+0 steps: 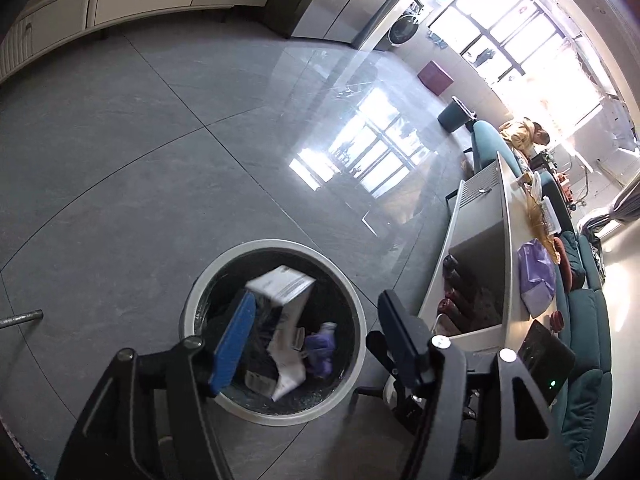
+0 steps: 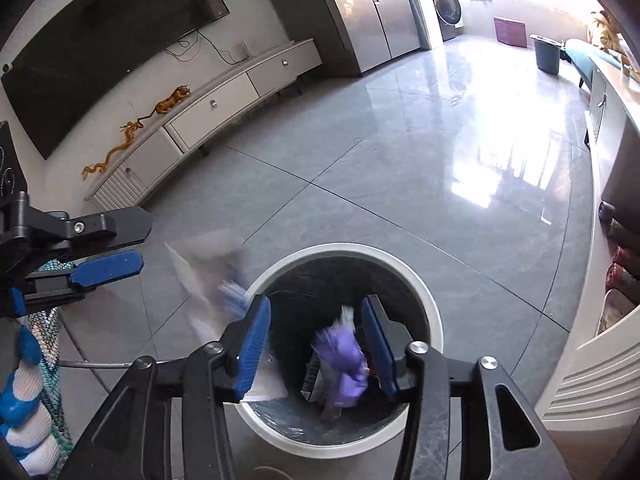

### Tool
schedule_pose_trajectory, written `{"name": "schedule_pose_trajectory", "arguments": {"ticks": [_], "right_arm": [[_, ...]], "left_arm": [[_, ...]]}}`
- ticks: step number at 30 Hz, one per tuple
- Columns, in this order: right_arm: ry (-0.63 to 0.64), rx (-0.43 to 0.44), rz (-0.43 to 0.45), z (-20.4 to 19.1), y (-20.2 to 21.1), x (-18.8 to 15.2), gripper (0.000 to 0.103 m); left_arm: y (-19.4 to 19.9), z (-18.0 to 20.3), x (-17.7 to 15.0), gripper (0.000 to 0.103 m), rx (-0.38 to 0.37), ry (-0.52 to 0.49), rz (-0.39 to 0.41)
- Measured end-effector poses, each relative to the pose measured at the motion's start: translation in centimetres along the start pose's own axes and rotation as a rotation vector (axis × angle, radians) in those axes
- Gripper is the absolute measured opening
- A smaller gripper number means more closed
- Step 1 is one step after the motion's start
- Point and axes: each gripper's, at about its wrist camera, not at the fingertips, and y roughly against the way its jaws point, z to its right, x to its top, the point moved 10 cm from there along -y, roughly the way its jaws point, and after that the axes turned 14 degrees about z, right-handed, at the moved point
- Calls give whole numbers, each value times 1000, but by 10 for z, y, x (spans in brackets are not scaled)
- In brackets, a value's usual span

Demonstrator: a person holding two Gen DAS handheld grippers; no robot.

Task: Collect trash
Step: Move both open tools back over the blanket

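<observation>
Two grippers, left point(image 1: 316, 340) and right point(image 2: 316, 348), jaws apart, empty, above bin point(image 1: 360, 308). White carton point(image 1: 280, 284), purple wrapper point(image 2: 344, 364) dropping in; table litter likely remains.

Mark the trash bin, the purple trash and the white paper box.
trash bin point(image 1: 362, 322), left wrist view, white rim
purple trash point(image 2: 346, 360), right wrist view, its middle
white paper box point(image 1: 282, 284), left wrist view, top face
</observation>
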Motion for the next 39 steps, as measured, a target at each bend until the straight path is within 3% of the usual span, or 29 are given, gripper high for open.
{"name": "schedule_pose_trajectory", "arguments": {"ticks": [7,14,19,27,35,39], "right_arm": [[-21,-17,23,-1,12,7,50],[-8,7,114,-28,55,38,57],[30,50,201,-71,97,63,67],[121,127,312,-154,158,82,96],[183,217,394,-230,200,79,103],[180,251,413,-259,214,76,103]], "left_arm": [[41,4,9,62,6,-64,59],[136,-15,43,62,109,-132,251],[213,-34,60,62,215,-157,412],[336,-55,55,62,378,-213,619],[456,-98,37,63,548,-211,786],[494,-120,22,72,605,-187,823]]}}
